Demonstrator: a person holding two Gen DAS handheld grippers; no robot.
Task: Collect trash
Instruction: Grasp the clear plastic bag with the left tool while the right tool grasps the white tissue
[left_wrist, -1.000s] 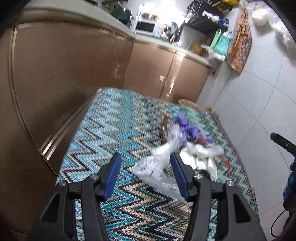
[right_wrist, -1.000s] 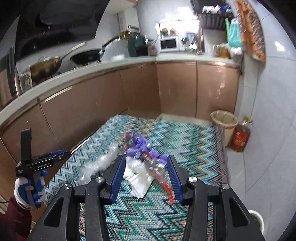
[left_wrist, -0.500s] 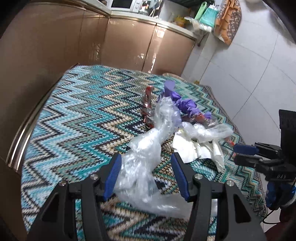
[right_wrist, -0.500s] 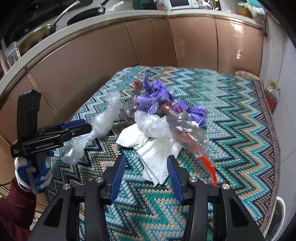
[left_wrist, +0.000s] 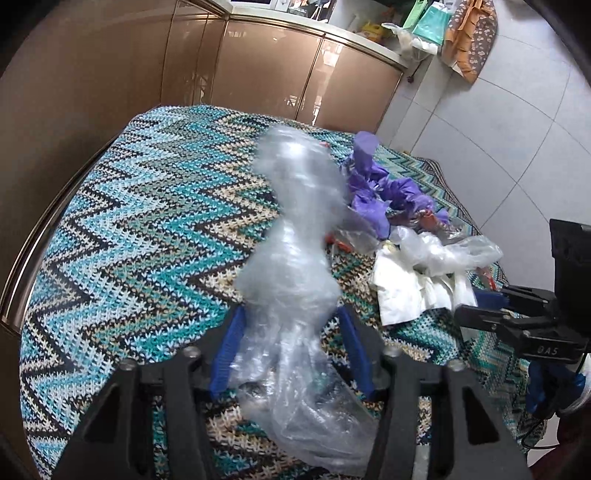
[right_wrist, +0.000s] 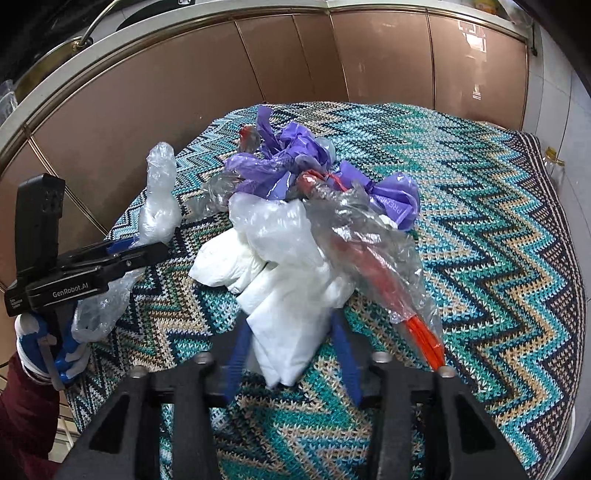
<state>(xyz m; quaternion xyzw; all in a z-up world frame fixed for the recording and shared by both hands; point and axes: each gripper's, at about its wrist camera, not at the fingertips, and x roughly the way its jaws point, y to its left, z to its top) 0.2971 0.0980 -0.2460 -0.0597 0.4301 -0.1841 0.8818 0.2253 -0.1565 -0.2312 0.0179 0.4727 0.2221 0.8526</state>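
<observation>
Kitchen scene, seen along two hand-held grippers over a desk draped in a knitted zigzag cloth of teal, black and cream.

Left gripper: jaws apart, straddling a crumpled clear plastic bag, its upper end blurred and standing up between the blue pads. No clamp visible yet; contact with the pads hard to judge through the film.

Right gripper: jaws apart, either side of the near corner of a folded white tissue wad. Not pinched yet.

Rest of the trash heaped mid-desk, touching or overlapping: twisted purple plastic bag, glossy and knotted; a clear wrapper with a red-orange strip lying diagonally over the white wad; a milky translucent bag on top.

Likely step: first grasp of the collection, one item per gripper. Next move, probably: closing each pair of jaws firmly on bunched material, then lifting. Thin film slippery and springy, liable to slide out of a shallow pinch; soft tissue compressible, possibly dragging the overlapping wrapper along.

Behind: glossy copper-brown cabinet doors, white tiled wall.
</observation>
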